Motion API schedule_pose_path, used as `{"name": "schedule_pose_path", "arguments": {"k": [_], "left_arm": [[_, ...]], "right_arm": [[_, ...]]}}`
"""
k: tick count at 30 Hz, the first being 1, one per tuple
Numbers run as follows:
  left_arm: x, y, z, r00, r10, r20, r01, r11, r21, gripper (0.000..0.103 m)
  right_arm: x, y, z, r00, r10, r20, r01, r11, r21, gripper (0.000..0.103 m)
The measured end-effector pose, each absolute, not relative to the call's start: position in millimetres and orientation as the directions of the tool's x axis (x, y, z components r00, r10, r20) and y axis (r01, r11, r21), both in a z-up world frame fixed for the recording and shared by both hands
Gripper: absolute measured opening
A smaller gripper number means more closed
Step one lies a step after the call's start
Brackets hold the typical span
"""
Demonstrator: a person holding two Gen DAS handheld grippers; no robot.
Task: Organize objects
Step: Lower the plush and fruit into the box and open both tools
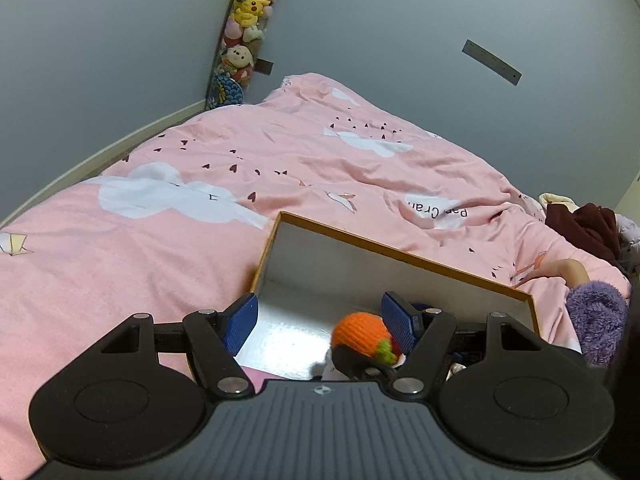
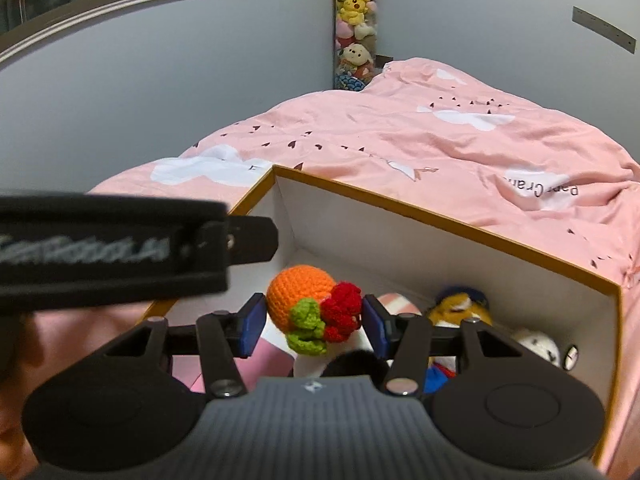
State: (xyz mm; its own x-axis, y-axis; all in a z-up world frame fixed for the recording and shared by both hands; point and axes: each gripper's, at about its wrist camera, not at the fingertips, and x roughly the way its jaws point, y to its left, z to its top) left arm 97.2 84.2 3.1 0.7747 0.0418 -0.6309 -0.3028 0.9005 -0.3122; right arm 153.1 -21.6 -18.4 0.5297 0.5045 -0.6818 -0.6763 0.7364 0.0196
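Crocheted in orange yarn with green and red tufts, the knitted toy (image 2: 310, 310) sits at lower centre of the right wrist view, between the blue pads (image 2: 253, 330) of the right tool (image 2: 314, 328); the pads flank it closely on both sides, but whether they press on it cannot be told. Beneath and behind it stands an open box (image 2: 440, 220) with white inner walls and an orange-brown rim, resting on a bed under a pink duvet (image 2: 400, 140) printed with white clouds. At lower right of that view, inside the box, lie a yellow plush (image 2: 456, 308) and a white round toy (image 2: 536, 344). A black strap (image 2: 112, 248) crosses the left of the frame, blurred. In the left wrist view, the left tool (image 1: 320, 324) has its fingers apart over the box's near left part, with the same orange toy (image 1: 360, 334) just inside the right-hand pad. A column of stuffed animals (image 1: 250, 20) fills the room corner at upper centre, and a purple fuzzy sleeve (image 1: 596, 320) shows at the right edge
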Motion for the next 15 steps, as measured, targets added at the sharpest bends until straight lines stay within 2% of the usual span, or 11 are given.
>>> {"name": "schedule_pose_path", "arguments": {"k": [15], "left_arm": [[96.1,90.7,-8.2,0.747,-0.001,-0.664,-0.311,0.883,-0.351,0.08]], "right_arm": [[162.7,-16.9,-31.0,0.507,0.488,-0.711,-0.664,0.746,0.038,0.056]]}}
